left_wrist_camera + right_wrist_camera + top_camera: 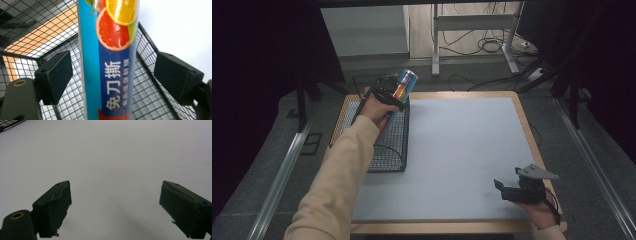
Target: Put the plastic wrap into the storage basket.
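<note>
Blue and glossy, a long tube of cling film (108, 60) stands between the two black jaws of our left gripper (112, 75), and the gap on either side is what matters here: in the left gripper view both pads sit clear of the tube, spread apart with wire mesh visible between each pad and the cardboard, so nothing is clamped. The tube's long axis runs straight ahead of the gripper, along the line of its jaws, leaning up and away over the wire basket (393, 145) beneath it; from the high view its far end (408, 79) pokes out past the hand and above the basket's rim, while its lower part drops inside the mesh. Whether the tube rests on the basket floor we cannot tell. Our left hand is plainly the nearer one; our right gripper (512, 186) lies well apart, low over the bare grey mat (462, 150), its jaws also wide open and empty in its own view. The tube itself carries a print of cut grapefruit and orange near the top, white Chinese lettering down a darker blue band, and a strip of red at its near end. We judge that closing or withdrawing the left jaws is the move this spacing decides.
</note>
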`<state>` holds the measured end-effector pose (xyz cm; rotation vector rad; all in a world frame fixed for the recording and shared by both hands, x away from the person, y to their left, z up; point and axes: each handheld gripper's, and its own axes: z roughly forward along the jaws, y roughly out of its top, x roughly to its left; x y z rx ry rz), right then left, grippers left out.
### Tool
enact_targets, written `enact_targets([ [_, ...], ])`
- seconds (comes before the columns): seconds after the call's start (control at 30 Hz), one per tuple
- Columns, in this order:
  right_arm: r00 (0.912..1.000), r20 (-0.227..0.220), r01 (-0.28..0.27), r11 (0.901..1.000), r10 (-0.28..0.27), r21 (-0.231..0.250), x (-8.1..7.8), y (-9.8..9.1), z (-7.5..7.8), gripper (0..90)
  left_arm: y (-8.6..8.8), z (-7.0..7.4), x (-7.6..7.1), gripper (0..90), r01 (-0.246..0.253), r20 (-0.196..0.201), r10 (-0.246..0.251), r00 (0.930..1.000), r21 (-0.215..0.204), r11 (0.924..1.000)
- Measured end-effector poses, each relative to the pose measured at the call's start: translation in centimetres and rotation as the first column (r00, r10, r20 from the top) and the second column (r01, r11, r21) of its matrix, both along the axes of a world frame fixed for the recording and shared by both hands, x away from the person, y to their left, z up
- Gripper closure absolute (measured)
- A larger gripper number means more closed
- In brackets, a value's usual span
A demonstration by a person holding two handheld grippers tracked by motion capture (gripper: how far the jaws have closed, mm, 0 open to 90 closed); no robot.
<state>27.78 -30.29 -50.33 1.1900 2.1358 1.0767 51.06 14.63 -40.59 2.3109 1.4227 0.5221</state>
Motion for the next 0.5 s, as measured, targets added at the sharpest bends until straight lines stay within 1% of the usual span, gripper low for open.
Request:
enact_targets([
  [0.1,1.0000,0.002,0.002,1.0000,-0.002,0.001,0.0,0.0,0.1,10.6,0.3,0.4,-0.7,14.8,0.021,0.016,-0.020,0.9997,-0.034,0.9992],
  [0.13,1.0000,0.002,0.002,1.0000,-0.002,0.001,0.0,0.0,0.1,10.6,0.3,0.4,-0.7,14.7,0.021,0.016,-0.020,0.9997,-0.034,0.9992],
  [0.17,1.0000,0.004,0.004,1.0000,-0.004,0.002,0.0,0.0,0.1,10.6,0.4,0.6,-1.0,14.8,0.022,0.021,-0.021,0.9996,-0.045,0.9987],
  [0.27,1.0000,0.005,0.006,1.0000,-0.006,0.002,0.0,0.0,0.1,10.6,0.6,1.1,-1.8,14.9,0.036,0.028,-0.034,0.9990,-0.081,0.9961],
  [0.3,1.0000,0.006,0.006,1.0000,-0.006,0.002,0.0,-0.1,0.1,10.6,0.6,1.2,-2.1,15.2,0.041,0.036,-0.038,0.9986,-0.093,0.9948],
  [0.33,1.0000,0.006,0.006,1.0000,-0.006,0.005,-0.1,0.0,0.2,10.6,0.5,1.5,-2.9,15.7,0.060,0.047,-0.055,0.9974,-0.117,0.9913],
  [0.4,1.0000,0.009,0.004,1.0000,-0.004,0.005,-0.1,0.0,0.2,10.6,0.2,1.9,-3.8,15.8,0.083,0.063,-0.075,0.9952,-0.137,0.9872],
  [0.43,1.0000,0.009,0.004,1.0000,-0.004,0.005,-0.1,0.0,0.2,10.6,0.2,1.9,-3.8,15.8,0.083,0.063,-0.075,0.9952,-0.137,0.9872],
  [0.5,0.9999,0.010,0.006,1.0000,-0.006,0.003,-0.2,0.0,0.3,10.6,-0.1,2.2,-4.9,16.0,0.102,0.077,-0.091,0.9929,-0.149,0.9837],
])
